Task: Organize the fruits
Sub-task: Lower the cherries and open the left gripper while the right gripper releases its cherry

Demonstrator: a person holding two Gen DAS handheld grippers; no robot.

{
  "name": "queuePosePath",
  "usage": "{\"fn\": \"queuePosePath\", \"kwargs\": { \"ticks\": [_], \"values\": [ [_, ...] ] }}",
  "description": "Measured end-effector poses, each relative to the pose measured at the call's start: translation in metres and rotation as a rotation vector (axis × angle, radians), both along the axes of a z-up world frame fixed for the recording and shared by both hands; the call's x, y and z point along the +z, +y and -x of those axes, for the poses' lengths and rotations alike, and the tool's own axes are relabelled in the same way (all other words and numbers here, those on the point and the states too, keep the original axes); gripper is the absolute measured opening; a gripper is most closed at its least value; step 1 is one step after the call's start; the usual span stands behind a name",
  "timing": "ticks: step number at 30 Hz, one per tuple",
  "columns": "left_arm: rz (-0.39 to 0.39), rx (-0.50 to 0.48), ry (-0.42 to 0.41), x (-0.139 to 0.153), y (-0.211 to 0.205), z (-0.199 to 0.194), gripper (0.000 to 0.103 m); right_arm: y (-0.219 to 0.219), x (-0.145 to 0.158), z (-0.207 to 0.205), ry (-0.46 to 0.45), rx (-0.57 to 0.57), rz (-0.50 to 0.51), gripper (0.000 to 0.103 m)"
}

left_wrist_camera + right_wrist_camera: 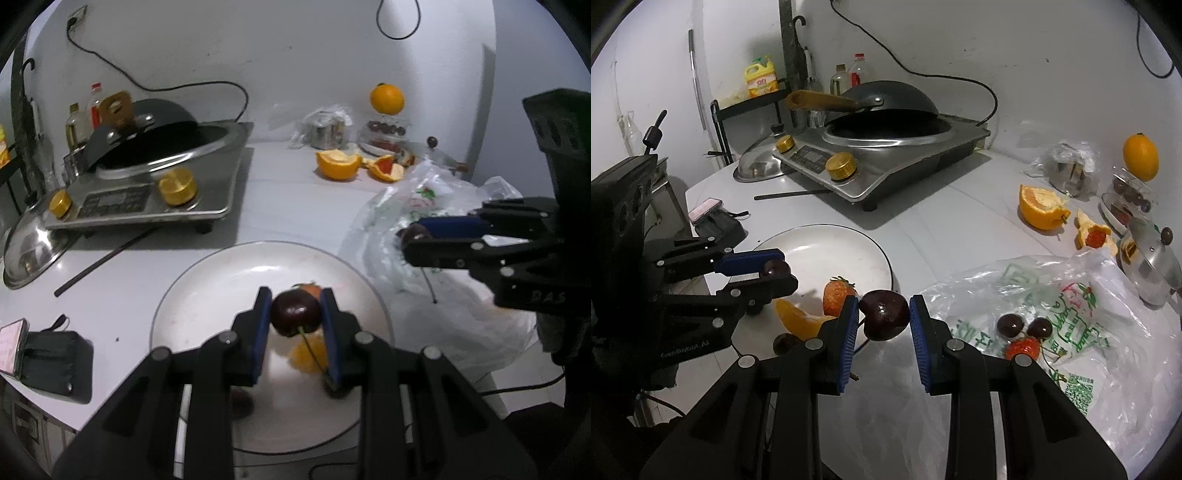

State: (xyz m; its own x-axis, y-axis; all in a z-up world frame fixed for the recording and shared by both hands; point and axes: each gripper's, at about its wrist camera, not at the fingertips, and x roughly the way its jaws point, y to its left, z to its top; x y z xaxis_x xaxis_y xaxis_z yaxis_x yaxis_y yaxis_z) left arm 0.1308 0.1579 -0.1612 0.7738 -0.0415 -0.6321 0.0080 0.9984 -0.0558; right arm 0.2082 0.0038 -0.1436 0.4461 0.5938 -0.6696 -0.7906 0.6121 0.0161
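Cherries sit clamped in both grippers, so the step in hand looks like carrying fruit from the bag to the plate. The left gripper (295,314) has its blue pads pressed on either side of a dark cherry (295,312), stem trailing down toward the camera; it hangs over the plate (207,280), above an orange slice (306,356). The right gripper (884,317) likewise pinches its own cherry (884,314), poised beside the plate's near rim, between the plate and the plastic bag (1071,314). Already on the plate lie a strawberry (836,295) and what may be another cherry, too blurred to be sure. Two cherries and a strawberry remain on the bag.

Next, I judge, each gripper must lower over a bare patch of plate and ease its jaws apart gently, since round cherries could roll off the shallow rim.
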Motion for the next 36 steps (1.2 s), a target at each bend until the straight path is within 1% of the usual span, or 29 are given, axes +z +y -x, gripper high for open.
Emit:
{"fn": "queuePosePath", "kwargs": {
  "ticks": [6,13,21,26,36],
  "values": [
    [0.002,0.023,0.015,-0.007,0.017,0.000,0.027,0.012,-0.005,-0.003,0.010,0.007,0.015,0.030],
    [0.023,0.044,0.039,-0.019,0.033,-0.004,0.027,0.026,-0.015,-0.010,0.027,0.021,0.041,0.030],
    [0.049,0.014,0.060,-0.028,0.032,-0.014,0.027,0.040,-0.030,-0.019,0.059,0.033,0.065,0.030],
    [0.059,0.012,0.077,-0.032,0.031,-0.018,0.028,0.047,-0.038,-0.024,0.078,0.042,0.077,0.030],
    [0.060,0.021,0.089,-0.034,0.031,-0.019,0.029,0.053,-0.042,-0.023,0.073,0.049,0.101,0.030]
  ]
}}
